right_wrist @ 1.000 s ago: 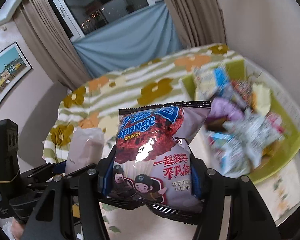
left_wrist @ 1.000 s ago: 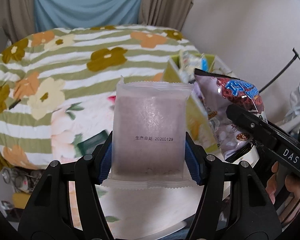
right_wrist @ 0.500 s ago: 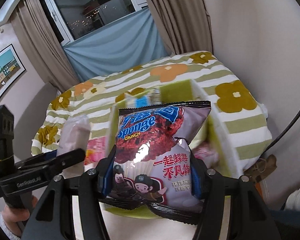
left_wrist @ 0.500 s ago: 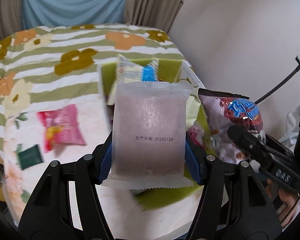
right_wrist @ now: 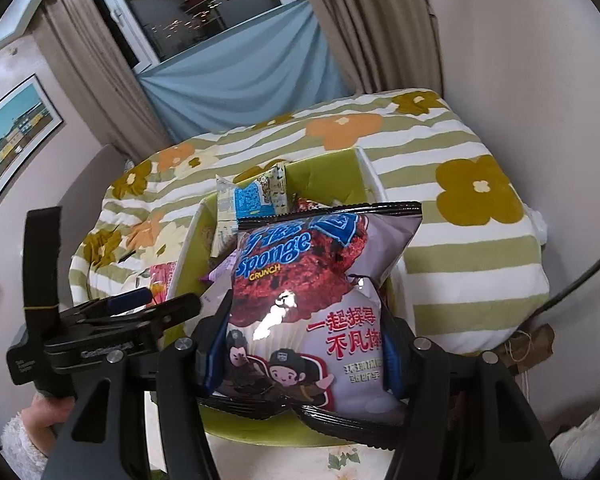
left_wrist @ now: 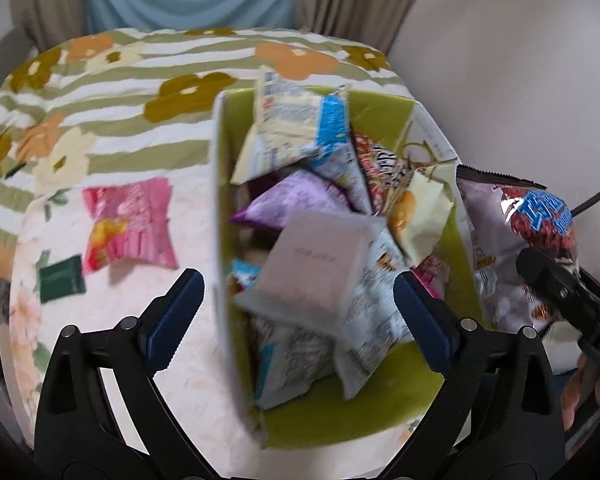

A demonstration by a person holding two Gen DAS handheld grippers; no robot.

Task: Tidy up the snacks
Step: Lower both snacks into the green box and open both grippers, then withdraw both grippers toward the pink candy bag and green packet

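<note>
Now green box (left_wrist: 384, 404), snack packets (left_wrist: 296, 136) inside

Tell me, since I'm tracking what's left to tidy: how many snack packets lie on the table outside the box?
2: a pink packet and a small dark green packet nearer, both left of the green box. Others may be hidden.

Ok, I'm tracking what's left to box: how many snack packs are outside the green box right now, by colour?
pink pack on the table: 1
dark green packet on the table: 1
lilac Sponge Crunch bag in the right gripper: 1
Total: 3
</note>
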